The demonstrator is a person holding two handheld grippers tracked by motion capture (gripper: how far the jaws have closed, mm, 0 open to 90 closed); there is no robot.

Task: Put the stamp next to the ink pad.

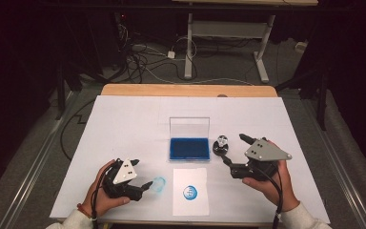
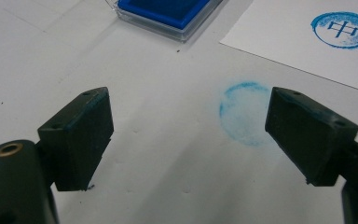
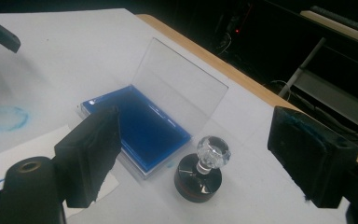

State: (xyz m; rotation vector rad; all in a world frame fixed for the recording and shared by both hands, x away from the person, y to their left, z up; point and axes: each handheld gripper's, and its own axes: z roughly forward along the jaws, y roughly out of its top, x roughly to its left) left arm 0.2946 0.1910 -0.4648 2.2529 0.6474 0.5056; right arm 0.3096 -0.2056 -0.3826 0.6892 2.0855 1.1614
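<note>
Both grippers' fingers spread; stamp [image 3: 199, 173] stands between right gripper [image 3: 209, 158] fingers, untouched.

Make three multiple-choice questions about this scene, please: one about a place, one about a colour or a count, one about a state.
1. Where does the stamp stand?
A. On the paper sheet
B. Beside the ink pad, on the side of the right gripper
C. Inside the ink pad

2. How many round blue marks are there on the table and the paper together?
A. One
B. Two
C. Four

3. How is the lid of the ink pad?
A. Shut flat
B. Taken off and laid aside
C. Open and standing up

Answers:
1. B: it stands on the table cover next to the pad, in front of the right gripper.
2. B: one clear print on the paper sheet, one faint smudge near the left gripper.
3. C: the clear lid rises behind the blue pad.
</note>
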